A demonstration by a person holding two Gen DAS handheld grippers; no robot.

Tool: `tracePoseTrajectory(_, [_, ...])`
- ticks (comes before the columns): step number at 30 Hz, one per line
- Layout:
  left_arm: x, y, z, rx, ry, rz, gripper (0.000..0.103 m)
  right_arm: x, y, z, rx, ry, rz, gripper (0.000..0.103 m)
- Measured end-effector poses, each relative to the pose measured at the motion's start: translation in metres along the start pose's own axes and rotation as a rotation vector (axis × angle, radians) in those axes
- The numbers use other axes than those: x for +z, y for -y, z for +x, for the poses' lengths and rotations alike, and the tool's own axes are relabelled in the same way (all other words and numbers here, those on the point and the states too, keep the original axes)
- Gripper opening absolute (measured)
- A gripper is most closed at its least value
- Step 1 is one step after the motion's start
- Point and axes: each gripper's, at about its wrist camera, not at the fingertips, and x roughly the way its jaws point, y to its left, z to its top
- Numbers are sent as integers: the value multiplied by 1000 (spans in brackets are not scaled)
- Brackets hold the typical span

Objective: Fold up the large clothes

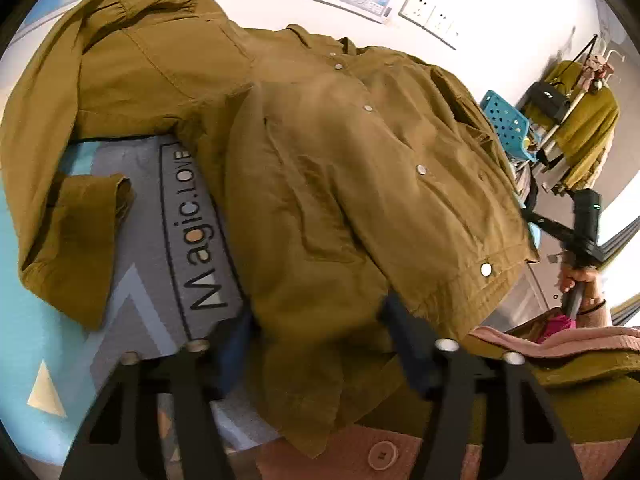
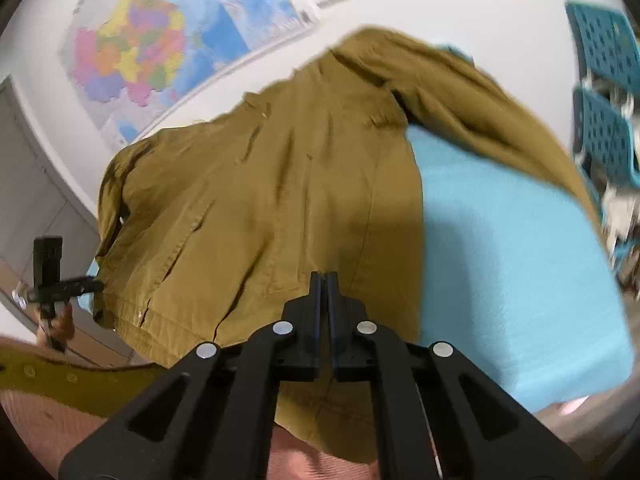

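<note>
One olive jacket (image 1: 328,168) lies spread across the blue mat (image 2: 500,240), near hem at the mat's front edge.
Going left to right: the left gripper (image 1: 320,344) stands unclenched astride the hem, cloth between its fingers but apparently not pinched; the right gripper (image 2: 325,280) is clamped tight, seemingly on hem fabric, though that is hard to confirm. Lifting now could drag one corner only, skewing the fold. Counted: one jacket, five snaps, two grippers.
</note>
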Motion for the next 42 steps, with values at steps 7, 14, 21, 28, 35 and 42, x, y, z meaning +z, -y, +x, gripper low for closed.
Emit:
tracePoseTrajectory(7, [1,0,-15,81,54,9,63,8,16,-7,-97,19,11,1])
tracePoseTrajectory(14, [13,21,-29,63,107,85,65,8,13,4,-137,-54,-54,3])
tracePoseTrajectory(21, [20,56,13,35,2,213,66,37,30,-25,-176,65,-43,57])
tracePoseTrajectory(28, [53,70,14,-23,72,219,70,83,96,-9,-387,93,-5,73])
tracePoseTrajectory(35, [76,79,38,-29,42,206,75,97,140,30,-435,-50,-91,41])
tracePoseTrajectory(42, [96,79,63,-32,-8,196,75,131,130,-3,-381,-45,-102,4])
